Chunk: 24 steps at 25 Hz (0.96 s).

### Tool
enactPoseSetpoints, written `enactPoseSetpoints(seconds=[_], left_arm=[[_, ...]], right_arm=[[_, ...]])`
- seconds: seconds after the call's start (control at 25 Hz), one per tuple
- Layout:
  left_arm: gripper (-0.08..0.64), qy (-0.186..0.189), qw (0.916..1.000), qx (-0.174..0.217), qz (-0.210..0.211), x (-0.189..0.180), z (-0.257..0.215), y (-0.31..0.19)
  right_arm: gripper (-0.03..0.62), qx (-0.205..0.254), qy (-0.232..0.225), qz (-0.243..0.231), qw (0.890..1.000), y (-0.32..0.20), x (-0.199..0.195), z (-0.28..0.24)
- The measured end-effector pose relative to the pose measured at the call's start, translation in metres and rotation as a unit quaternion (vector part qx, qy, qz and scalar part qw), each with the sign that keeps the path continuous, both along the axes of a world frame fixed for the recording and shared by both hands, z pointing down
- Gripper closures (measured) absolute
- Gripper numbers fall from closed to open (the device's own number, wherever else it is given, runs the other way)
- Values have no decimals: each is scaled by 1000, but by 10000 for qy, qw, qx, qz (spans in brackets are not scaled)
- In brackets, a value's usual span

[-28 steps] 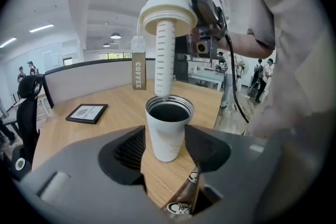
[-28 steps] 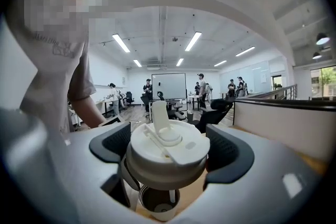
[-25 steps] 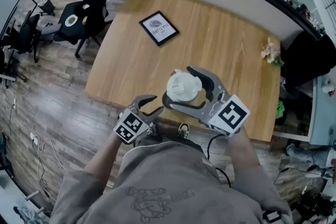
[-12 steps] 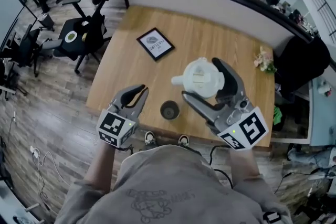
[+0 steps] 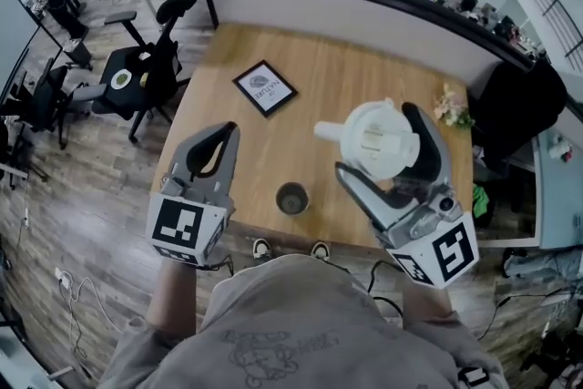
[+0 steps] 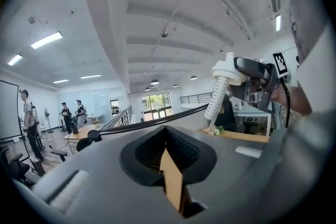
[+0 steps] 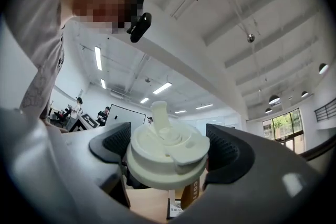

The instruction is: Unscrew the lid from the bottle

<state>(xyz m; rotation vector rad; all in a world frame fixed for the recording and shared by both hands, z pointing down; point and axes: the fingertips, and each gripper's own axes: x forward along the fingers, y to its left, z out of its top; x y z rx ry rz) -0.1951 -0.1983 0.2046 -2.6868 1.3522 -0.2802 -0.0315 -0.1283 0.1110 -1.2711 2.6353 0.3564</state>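
1 white lid (image 5: 369,130) clamped in right gripper (image 5: 381,146) jaws, left gripper (image 5: 219,134) jaws just closed on nothing, open bottle (image 5: 291,198) standing on tabletop (image 5: 364,68)

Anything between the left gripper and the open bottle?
Nothing visible. The bottle stands alone on the table, the left gripper, jaws together, to its left; the right gripper holds the lid aside.

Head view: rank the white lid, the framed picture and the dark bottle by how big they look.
1. White lid: largest, though it is held up nearer the camera, which inflates it.
2. Framed picture, lying on the table.
3. Dark bottle, seen from above: clearly smallest.
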Motion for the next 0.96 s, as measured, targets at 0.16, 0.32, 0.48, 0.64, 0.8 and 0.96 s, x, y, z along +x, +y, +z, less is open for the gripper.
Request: enactPoseSetpoints(seconds=[0.16, 0.32, 0.48, 0.64, 0.8, 0.96], left_arm=[[558, 38, 9999, 71, 113, 7, -9, 7], [558, -13, 9999, 90, 124, 5, -13, 6], [558, 19, 9999, 104, 91, -7, -18, -2], [558, -7, 9999, 133, 94, 3, -21, 10], [558, -11, 9998, 170, 102, 5, -21, 18], [558, 7, 9999, 146, 85, 2, -19, 18]], right_arm=[[144, 0, 81, 69, 9999, 4, 4, 4], [144, -122, 132, 170, 9997, 0, 6, 12], [144, -232, 152, 215, 9994, -11, -1, 17], [144, -169, 293, 224, 9992, 3, 9, 18], [144, -148, 366, 206, 9990, 9, 7, 22], [144, -191, 346, 171, 9991, 9, 4, 27]])
